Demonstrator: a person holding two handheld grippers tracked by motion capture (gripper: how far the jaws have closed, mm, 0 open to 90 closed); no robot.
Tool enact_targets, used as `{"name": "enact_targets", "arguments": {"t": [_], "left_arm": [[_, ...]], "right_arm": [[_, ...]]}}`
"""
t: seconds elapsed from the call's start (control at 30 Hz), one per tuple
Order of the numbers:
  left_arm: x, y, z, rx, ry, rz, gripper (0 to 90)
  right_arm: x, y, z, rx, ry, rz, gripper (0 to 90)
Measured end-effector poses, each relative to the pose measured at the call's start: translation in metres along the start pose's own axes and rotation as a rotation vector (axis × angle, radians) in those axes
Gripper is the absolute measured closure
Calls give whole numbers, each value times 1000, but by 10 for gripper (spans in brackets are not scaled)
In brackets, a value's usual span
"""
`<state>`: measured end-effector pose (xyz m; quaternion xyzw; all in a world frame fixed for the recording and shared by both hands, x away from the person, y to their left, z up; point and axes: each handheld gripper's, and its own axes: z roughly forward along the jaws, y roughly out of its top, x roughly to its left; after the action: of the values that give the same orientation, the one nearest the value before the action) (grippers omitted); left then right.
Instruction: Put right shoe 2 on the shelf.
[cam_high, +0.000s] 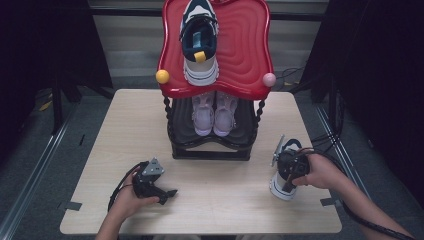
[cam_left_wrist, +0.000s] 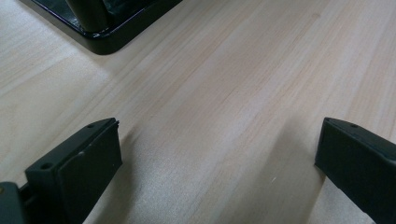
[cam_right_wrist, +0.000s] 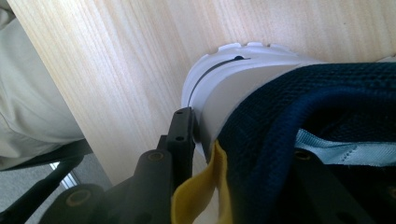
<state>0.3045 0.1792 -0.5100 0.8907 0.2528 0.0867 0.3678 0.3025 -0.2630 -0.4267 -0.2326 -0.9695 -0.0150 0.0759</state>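
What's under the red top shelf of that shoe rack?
Under the red shelf, a pair of pale pink shoes sits on the black lower shelf. Their heels and the shelf's back part are covered.

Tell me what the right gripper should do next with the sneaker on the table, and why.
Probably lift it straight up. The right gripper appears clamped on the heel of the navy sneaker, one jaw outside, one inside. Its mate sits left of centre on the red top shelf, with room beside it.
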Motion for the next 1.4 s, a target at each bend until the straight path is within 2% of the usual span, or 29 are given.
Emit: {"name": "enact_targets", "arguments": {"t": [0.07, 0.23, 0.3, 0.37, 0.43, 0.5, 0.57, 0.63, 0.73, 0.87, 0.9, 0.93, 0.97, 1.2, 1.4], "left_arm": [[0, 0, 0, 3, 0, 3, 0], [0, 0, 0, 4, 0, 4, 0], [0, 0, 0, 3, 0, 5, 0], [0, 0, 0, 4, -1, 4, 0], [0, 0, 0, 3, -1, 5, 0], [0, 0, 0, -5, 0, -2, 0], [0, 0, 0, -5, 0, -2, 0], [0, 0, 0, -4, 0, 1, 0], [0, 0, 0, -5, 0, 0, 0], [0, 0, 0, -3, 0, -1, 0], [0, 0, 0, -3, 0, -1, 0], [0, 0, 0, 0, -3, 0, 0], [0, 0, 0, 0, -3, 0, 0], [0, 0, 0, -2, -3, 1, 0], [0, 0, 0, -1, -3, 2, 0]], "right_arm": [[1, 0, 0, 6, 8, 2, 663], [-1, 1, -2, 6, -6, -12, 664], [1, 0, -4, -6, 7, -6, 690], [1, 0, -8, -5, -7, -25, 710], [3, -1, -13, -4, -5, -19, 722], [2, -1, -17, -7, -11, -50, 736], [5, -1, -23, 11, -18, -46, 736], [8, -1, -28, 6, -16, -44, 736], [10, -2, -37, 17, -26, -92, 737], [15, -2, -53, 51, -33, -96, 737], [16, -3, -58, 48, -35, -73, 737], [15, -3, -61, 34, -38, -106, 737], [15, -3, -66, 34, -41, -111, 737], [20, -6, -104, 16, -61, -104, 737], [26, -5, -140, 8, -90, -127, 736]]}}
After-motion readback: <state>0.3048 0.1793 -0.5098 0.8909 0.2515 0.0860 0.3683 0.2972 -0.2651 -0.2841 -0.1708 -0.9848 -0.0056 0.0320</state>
